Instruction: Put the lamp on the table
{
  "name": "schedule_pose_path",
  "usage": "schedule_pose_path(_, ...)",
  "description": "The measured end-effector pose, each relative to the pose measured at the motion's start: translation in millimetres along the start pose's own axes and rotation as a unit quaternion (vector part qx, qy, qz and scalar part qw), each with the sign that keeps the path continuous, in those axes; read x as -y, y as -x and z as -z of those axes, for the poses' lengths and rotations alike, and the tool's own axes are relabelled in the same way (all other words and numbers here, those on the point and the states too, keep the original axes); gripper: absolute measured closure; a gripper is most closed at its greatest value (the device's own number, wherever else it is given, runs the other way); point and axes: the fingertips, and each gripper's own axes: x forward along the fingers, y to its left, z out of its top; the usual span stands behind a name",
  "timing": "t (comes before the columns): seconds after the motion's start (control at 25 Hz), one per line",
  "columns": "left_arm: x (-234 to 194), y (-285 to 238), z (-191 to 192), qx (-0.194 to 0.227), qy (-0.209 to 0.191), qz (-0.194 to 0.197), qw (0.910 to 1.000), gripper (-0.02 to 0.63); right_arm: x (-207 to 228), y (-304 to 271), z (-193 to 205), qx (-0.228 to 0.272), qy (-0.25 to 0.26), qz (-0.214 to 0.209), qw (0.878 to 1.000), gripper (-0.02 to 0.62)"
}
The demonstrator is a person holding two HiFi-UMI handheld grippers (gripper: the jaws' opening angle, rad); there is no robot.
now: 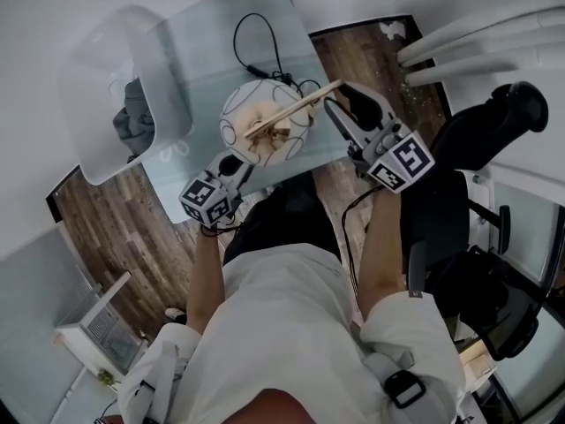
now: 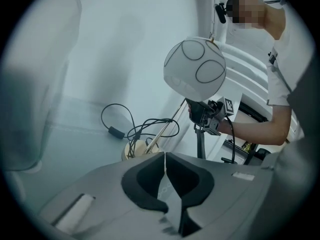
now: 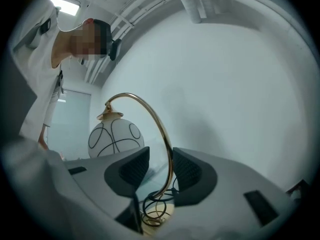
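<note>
While both forearms (image 1: 205, 263) reach forward in the head view, the lamp (image 1: 265, 117) sits by the bench's (image 1: 203, 42) near edge. In the left gripper view, the left hand-held gripper (image 2: 165, 156) is closed and empty. In the right gripper view, the right hand-held gripper (image 3: 161, 164) is held level, open around the lamp's gold stem (image 3: 161, 129).

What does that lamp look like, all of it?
The lamp has a white globe shade marked with thin dark curves, hanging under a gold cap from an arched gold stem. Its round base, wound with black cord, seems to rest on the pale table. The stem passes between the right gripper's open jaws.
</note>
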Motion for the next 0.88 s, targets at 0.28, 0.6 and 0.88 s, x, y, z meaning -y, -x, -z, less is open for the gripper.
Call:
schedule_pose_path(0.28,20,30,-23,0.012,-0.022,0.005,0.9997,0.606,-16,30,-1,-0.011,-0.002,0.027,1.000,0.583)
schedule_pose_path(0.6,75,57,-78,0.060,-0.044,0.038,0.9965,0.606,-70,38,-24,-0.023,0.010,-0.004,1.000,0.595)
schedule_pose_path(0.88,112,67,-116,0.081,-0.077,0.060,0.9920,0.606,-126,28,-40,-0.024,0.018,-0.050,0.998,0.596)
